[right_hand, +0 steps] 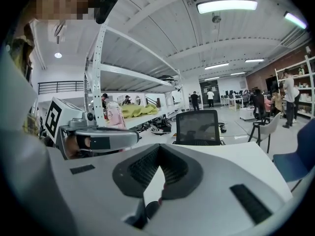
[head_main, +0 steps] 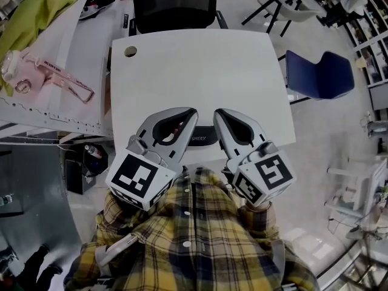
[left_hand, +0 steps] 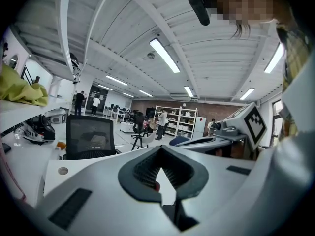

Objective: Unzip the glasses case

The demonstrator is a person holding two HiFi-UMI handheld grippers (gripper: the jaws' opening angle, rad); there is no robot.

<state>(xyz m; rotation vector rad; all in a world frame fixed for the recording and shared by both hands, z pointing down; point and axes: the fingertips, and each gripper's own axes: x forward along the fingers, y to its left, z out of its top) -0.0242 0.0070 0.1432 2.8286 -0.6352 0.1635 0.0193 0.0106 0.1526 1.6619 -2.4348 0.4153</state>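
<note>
Glasses case (head_main: pixel 203 137) lies at the near edge of the bench (head_main: pixel 200 71), between my left claw (head_main: pixel 193 114) and right claw (head_main: pixel 217 114), both pressed together. I'd judge it light, stiff-shelled and slippery: pinch the zip tab, brace the body.

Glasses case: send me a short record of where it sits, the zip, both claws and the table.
table: white, hole at far left corner
case: dark, at the table's near edge, flanked by both claws
zip: not visible
left claw: shut; thin dark piece below its tips, unclear what
right claw: shut; dark rounded piece below its tips, unclear if held
chair: black, behind the table
</note>
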